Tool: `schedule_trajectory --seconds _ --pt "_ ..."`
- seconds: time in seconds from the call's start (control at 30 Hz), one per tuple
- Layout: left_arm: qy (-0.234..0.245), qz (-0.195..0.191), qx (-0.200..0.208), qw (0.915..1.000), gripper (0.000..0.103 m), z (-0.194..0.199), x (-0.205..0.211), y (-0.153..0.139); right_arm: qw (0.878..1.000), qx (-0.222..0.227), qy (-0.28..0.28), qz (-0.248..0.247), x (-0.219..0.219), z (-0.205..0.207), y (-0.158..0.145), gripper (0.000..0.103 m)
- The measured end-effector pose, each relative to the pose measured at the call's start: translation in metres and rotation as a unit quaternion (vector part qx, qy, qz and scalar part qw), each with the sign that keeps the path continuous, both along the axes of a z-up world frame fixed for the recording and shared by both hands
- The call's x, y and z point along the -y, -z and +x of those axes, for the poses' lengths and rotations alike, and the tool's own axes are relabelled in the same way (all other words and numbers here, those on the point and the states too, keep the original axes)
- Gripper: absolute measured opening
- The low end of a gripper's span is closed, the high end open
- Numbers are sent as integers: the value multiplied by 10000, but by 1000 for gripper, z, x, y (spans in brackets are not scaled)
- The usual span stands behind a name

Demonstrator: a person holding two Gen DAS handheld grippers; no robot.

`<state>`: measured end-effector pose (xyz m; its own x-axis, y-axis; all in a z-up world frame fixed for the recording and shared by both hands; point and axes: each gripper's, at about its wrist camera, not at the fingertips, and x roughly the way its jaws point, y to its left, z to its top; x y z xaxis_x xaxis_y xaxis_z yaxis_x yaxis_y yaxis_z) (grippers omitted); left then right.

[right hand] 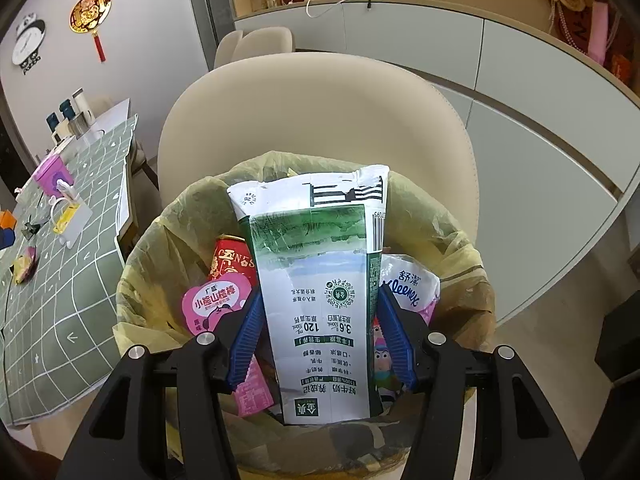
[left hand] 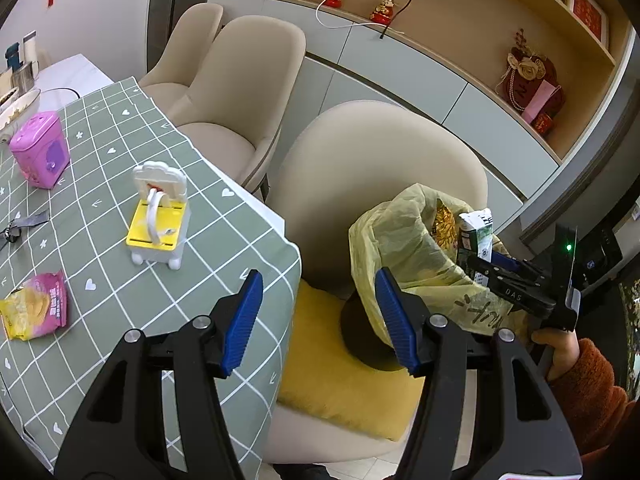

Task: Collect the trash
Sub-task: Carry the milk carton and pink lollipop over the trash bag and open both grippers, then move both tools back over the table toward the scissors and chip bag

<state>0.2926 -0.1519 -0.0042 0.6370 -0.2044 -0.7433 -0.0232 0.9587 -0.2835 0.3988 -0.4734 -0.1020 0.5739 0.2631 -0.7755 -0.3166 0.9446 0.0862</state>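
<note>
A green-and-white milk carton (right hand: 320,280) stands upright between the blue pads of my right gripper (right hand: 320,292), which is shut on it. It hangs over the mouth of a bin lined with a yellow bag (right hand: 160,248). Inside the bin lie a red can (right hand: 234,264), a pink wrapper (right hand: 216,300) and a Kleenex pack (right hand: 408,288). In the left wrist view the same bin bag (left hand: 392,240) sits on a chair seat, with the carton (left hand: 478,232) and right gripper (left hand: 480,264) at its far rim. My left gripper (left hand: 319,280) is open and empty above the table corner. A yellow-pink snack packet (left hand: 34,312) lies on the tablecloth.
On the green checked tablecloth (left hand: 120,280) stand a white-and-yellow holder (left hand: 158,216) and a pink box (left hand: 40,148), and a dark strap (left hand: 20,228) lies near them. The beige chair (left hand: 360,160) has a yellow cushion (left hand: 332,380). Grey cabinets (left hand: 400,72) run behind it. A hand in an orange sleeve (left hand: 580,380) is at the right.
</note>
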Motion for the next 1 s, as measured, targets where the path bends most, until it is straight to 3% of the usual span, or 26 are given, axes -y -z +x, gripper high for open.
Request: schedule_trajectory --seconds 0.27,0.33,0.37,0.63,0.87,1.0 --pt "81 110 134 9998 55 -11 -8 -5 9999 38 105 125 -5 -5 -9 55" --pt "84 144 168 9997 56 -13 -10 -6 9997 88 151 190 -6 -8 -13 60" --pt "80 158 185 9997 56 -15 -12 -7 9996 150 168 191 -7 -10 -16 64" --pt "-21 183 310 9994 57 -33 -39 -9 9956 858 326 202 -25 -36 -59 69" --pt "-225 202 366 9989 57 -54 -81 -11 9915 1103 2 693 -78 -62 -89 70" --pt "-450 189 354 9982 57 -74 -123 -7 9896 1015 -327 965 -123 -75 -91 72"
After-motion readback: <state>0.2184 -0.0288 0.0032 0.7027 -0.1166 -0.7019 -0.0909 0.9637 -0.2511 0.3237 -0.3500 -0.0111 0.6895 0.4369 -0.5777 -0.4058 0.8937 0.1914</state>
